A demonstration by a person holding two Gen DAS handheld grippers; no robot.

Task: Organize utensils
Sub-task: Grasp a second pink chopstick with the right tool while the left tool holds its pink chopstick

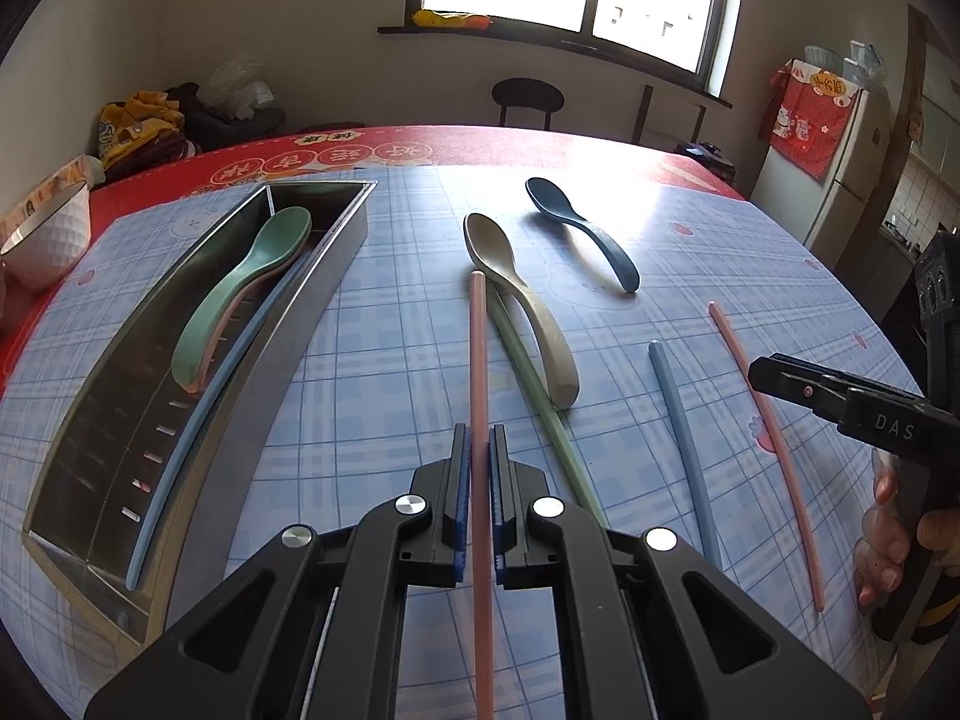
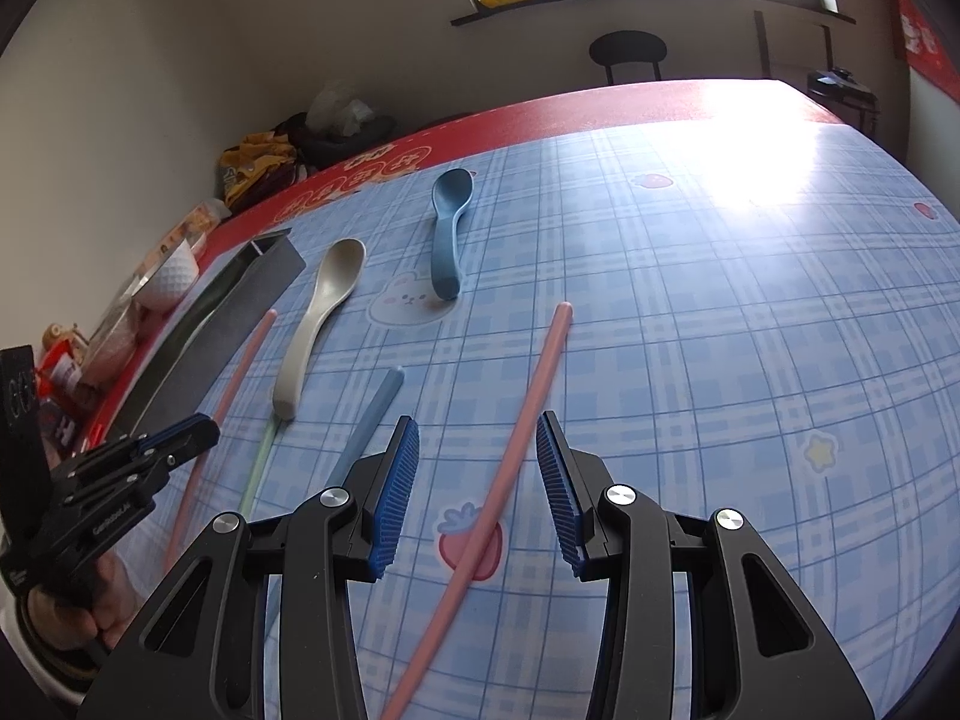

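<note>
Pink chopstick [image 1: 478, 360] pinched near its close end by the left gripper [image 1: 479, 444], pads shut hard on the thin shaft, far tip pointing to twelve o'clock. Gripped low and along its length, probably so as to swing over and drop lengthwise into the tray. Just beside it at one o'clock, green chopstick [image 1: 540, 396] pinned under the handle of the beige spoon [image 1: 516, 300]; best left until that spoon is lifted.

At three o'clock, right gripper [image 2: 477, 438] with jaws partly apart, straddling the second pink chopstick [image 2: 522, 420] without touching it. Looks lined up for a grab, holding nothing yet. Loose blue chopstick [image 1: 684, 438] flat on the checked tablecloth [image 1: 390, 360] between the two pink ones, free to take.

Out at ten o'clock, steel tray [image 1: 336, 276] set lengthwise, open side up: green spoon [image 1: 240, 294] nested on what seems a pink one, stowed blue chopstick [image 1: 198, 414] along its right wall. Long narrow shape suits long utensils laid end to end, hence the matching alignment.

Farther, at one o'clock, dark blue spoon [image 1: 576, 228] alone, bowl up. White bowl [image 1: 48, 234] at nine o'clock by the table edge, apart from the job.

Roughly a third sorted, judging by what lies loose.
</note>
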